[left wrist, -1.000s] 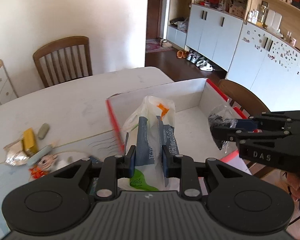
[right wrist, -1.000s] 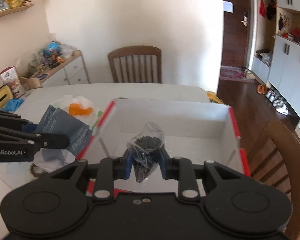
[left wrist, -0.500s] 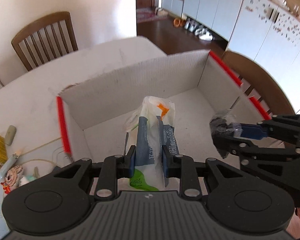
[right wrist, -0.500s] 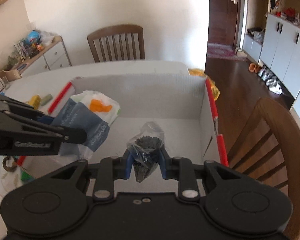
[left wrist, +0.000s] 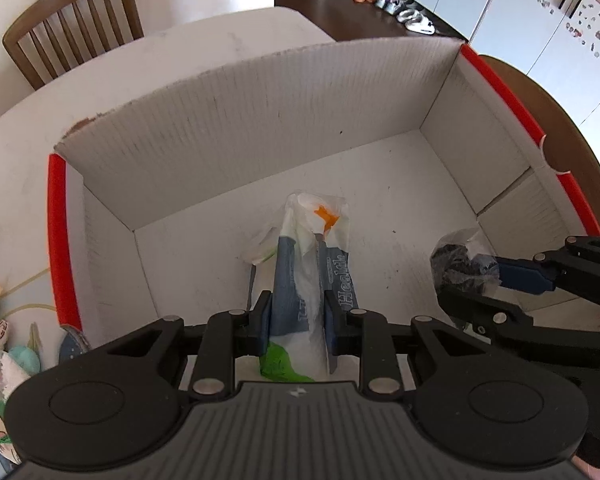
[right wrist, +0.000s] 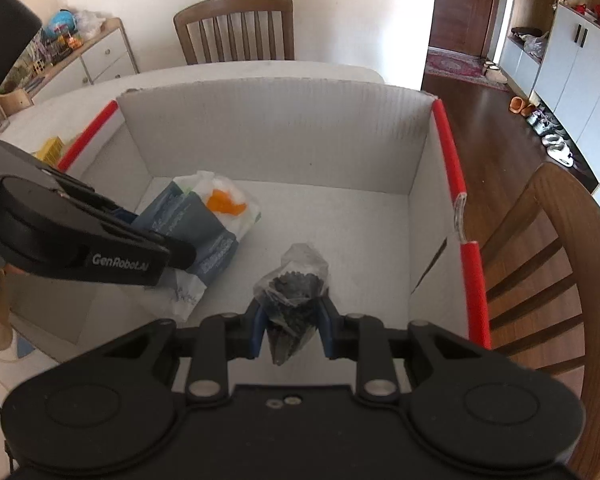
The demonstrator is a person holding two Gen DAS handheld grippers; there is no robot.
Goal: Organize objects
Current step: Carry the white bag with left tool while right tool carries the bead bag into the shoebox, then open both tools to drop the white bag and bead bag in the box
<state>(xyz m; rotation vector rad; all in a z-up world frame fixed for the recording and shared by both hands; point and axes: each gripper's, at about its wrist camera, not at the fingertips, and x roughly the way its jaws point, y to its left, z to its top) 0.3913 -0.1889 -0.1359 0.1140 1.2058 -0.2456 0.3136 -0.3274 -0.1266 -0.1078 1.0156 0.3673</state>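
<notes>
Tool pair poised above the open box, each closed on a soft bag.

Left tool (left wrist: 296,320) pinches the blue-and-white printed bag (left wrist: 312,248) between its blue pads; right tool (right wrist: 290,330) clamps the clear bag of dark pieces (right wrist: 294,288). I hold both over the white box (left wrist: 260,104) on the tabletop (left wrist: 28,132), neither bag touching its floor as far as I can tell. Risks I judge: dropping from this height could let the dark bag tumble or spill, the 2 tools sit near enough to collide, and slack film may cling to a pad on opening.
</notes>
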